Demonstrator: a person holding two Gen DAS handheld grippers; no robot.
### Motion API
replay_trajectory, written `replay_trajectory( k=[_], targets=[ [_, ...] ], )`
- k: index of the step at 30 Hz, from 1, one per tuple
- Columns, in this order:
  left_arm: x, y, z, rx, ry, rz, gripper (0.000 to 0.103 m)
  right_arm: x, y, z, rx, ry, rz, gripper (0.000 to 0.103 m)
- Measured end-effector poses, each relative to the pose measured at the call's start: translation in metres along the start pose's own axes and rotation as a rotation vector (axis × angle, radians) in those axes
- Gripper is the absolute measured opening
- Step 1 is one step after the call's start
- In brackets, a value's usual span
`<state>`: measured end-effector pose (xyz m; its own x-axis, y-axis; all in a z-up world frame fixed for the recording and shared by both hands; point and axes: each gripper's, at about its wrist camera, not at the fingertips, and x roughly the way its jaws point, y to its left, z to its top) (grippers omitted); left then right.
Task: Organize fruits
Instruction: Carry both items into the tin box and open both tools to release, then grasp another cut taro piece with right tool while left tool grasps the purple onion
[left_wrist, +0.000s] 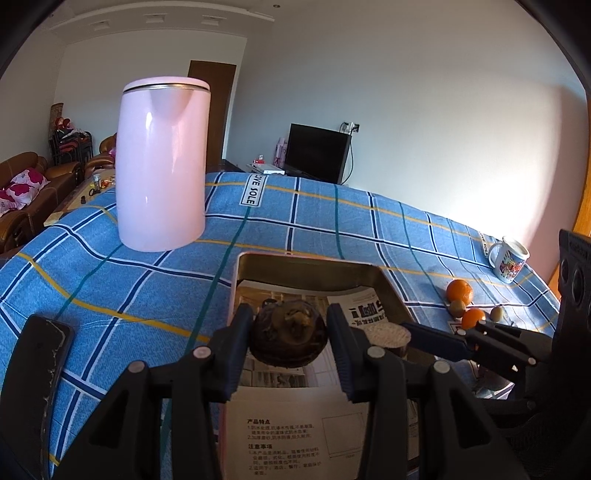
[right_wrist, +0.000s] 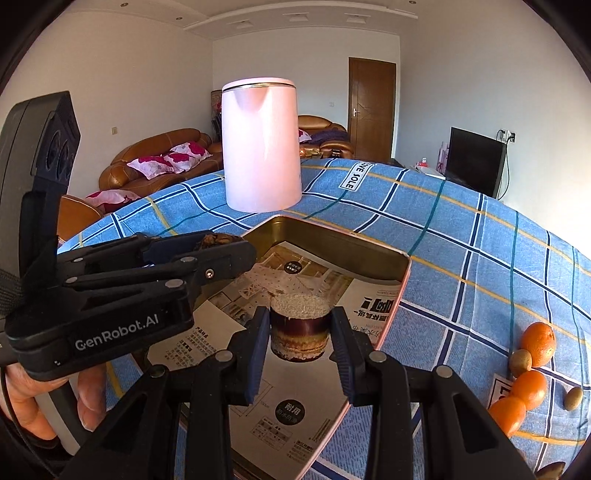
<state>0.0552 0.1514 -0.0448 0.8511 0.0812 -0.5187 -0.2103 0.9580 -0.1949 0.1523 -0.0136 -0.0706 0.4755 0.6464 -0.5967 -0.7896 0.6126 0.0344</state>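
My left gripper (left_wrist: 290, 347) is shut on a dark brown round item (left_wrist: 288, 334) with a rough tan top, held over the paper-lined metal tray (left_wrist: 306, 258). My right gripper (right_wrist: 300, 334) is shut on a small layered dessert cup (right_wrist: 299, 325) with a white crumb top, low over the same tray (right_wrist: 332, 236). In the right wrist view the left gripper (right_wrist: 218, 254) comes in from the left with the brown item (right_wrist: 218, 240). The left wrist view shows the right gripper (left_wrist: 413, 338) and the cup (left_wrist: 388, 336). Oranges (right_wrist: 539, 341) and kiwis (right_wrist: 521, 362) lie on the cloth to the right.
A tall pink kettle (left_wrist: 162, 166) stands behind the tray on the blue checked cloth. A printed white mug (left_wrist: 509, 260) sits at the far right near the table edge, beyond the oranges (left_wrist: 460, 291). A hand (right_wrist: 44, 398) grips the left tool.
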Motion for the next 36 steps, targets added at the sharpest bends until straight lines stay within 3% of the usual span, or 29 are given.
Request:
replay_trajectory(
  k=[6, 9, 11, 12, 16, 18, 22, 25, 29, 36],
  targets=[
    [-0.002, -0.003, 0.0, 0.012, -0.013, 0.022, 0.044, 0.003, -0.003, 0.001, 0.01, 0.015, -0.003, 0.036],
    [-0.006, -0.004, 0.0, 0.004, -0.026, 0.032, 0.056, 0.001, -0.005, 0.001, 0.021, 0.01, -0.009, 0.037],
    [-0.012, -0.006, 0.0, -0.004, -0.047, 0.036, 0.071, -0.005, -0.006, -0.001, 0.024, -0.01, -0.024, 0.053],
    [-0.017, -0.008, 0.0, -0.001, -0.059, 0.036, 0.072, -0.01, -0.007, -0.003, 0.027, -0.024, -0.03, 0.064],
    [-0.032, -0.019, -0.001, 0.01, -0.089, 0.009, 0.073, -0.043, -0.02, -0.016, 0.037, -0.079, -0.052, 0.066],
    [-0.038, -0.03, -0.003, 0.02, -0.103, -0.009, 0.079, -0.067, -0.032, -0.027, 0.047, -0.111, -0.084, 0.067],
    [-0.04, -0.064, -0.009, 0.064, -0.103, -0.063, 0.085, -0.111, -0.064, -0.053, 0.089, -0.16, -0.227, 0.074],
    [-0.034, -0.094, -0.017, 0.11, -0.079, -0.117, 0.085, -0.132, -0.09, -0.073, 0.135, -0.144, -0.339, 0.074],
    [-0.025, -0.129, -0.027, 0.171, -0.036, -0.171, 0.085, -0.142, -0.122, -0.09, 0.214, -0.102, -0.414, 0.074],
    [-0.009, -0.165, -0.041, 0.226, 0.035, -0.214, 0.085, -0.123, -0.146, -0.101, 0.28, 0.021, -0.372, 0.074]
  ],
)
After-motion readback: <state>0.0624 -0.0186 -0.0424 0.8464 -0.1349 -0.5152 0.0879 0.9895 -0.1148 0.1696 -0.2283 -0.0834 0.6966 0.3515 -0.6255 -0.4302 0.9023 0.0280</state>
